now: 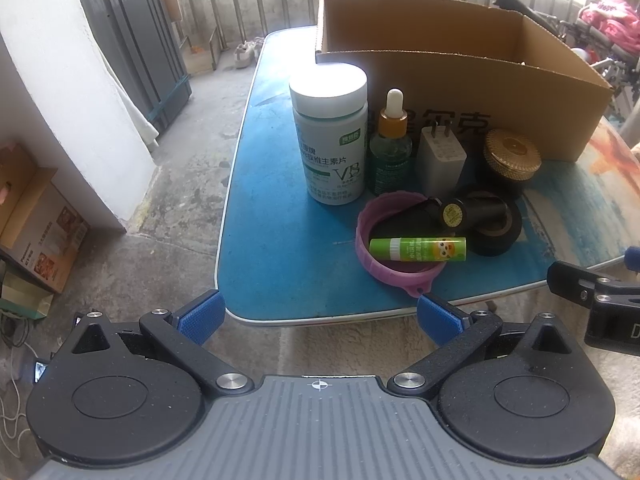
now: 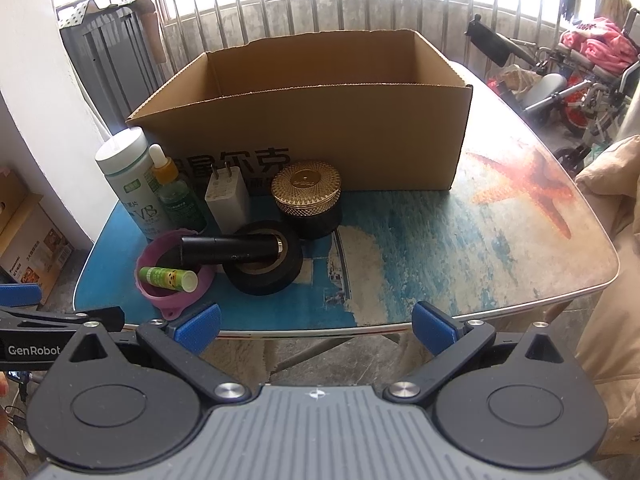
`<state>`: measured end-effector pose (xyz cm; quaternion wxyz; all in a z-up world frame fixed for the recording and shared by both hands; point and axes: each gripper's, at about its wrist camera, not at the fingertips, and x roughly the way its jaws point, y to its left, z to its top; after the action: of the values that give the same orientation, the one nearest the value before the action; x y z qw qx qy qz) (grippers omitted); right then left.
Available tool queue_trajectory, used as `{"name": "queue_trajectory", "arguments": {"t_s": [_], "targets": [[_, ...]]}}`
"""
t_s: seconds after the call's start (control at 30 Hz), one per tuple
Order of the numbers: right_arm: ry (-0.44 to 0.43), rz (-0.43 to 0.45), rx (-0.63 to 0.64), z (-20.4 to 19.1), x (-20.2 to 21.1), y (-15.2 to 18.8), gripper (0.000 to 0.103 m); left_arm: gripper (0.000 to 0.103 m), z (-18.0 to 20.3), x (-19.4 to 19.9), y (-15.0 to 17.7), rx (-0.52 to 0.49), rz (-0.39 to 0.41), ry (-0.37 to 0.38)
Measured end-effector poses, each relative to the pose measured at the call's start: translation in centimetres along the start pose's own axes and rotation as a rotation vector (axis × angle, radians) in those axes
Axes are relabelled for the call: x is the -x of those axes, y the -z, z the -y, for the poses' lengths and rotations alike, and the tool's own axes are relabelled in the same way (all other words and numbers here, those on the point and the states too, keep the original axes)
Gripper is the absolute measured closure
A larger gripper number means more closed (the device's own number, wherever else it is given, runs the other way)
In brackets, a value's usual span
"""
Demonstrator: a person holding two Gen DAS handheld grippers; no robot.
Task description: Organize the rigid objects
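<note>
Both grippers, left gripper [image 1: 318, 316] and right gripper [image 2: 316, 326], spread wide, empty, off the table's [image 2: 400, 280] near edge. One open cardboard box [image 2: 312, 136] at the far edge; eight loose items [image 2: 224, 232] along its front near the left corner: one each

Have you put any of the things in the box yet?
Not yet. What shows of the cardboard box looks empty. The vitamin bottle, dropper bottle, charger, gold-lidded jar, tape roll, black tube and glue stick wait on the table. Both hand-held grippers, left and right, are open and empty.
</note>
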<state>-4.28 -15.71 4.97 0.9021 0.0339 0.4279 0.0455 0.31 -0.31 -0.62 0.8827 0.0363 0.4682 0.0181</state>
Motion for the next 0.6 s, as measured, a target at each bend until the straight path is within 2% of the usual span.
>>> {"name": "queue_trajectory", "arguments": {"t_s": [0.6], "targets": [[0.004, 0.008, 0.003, 0.01, -0.08, -0.09, 0.000, 0.000, -0.10, -0.03, 0.00, -0.001, -0.002, -0.001]]}}
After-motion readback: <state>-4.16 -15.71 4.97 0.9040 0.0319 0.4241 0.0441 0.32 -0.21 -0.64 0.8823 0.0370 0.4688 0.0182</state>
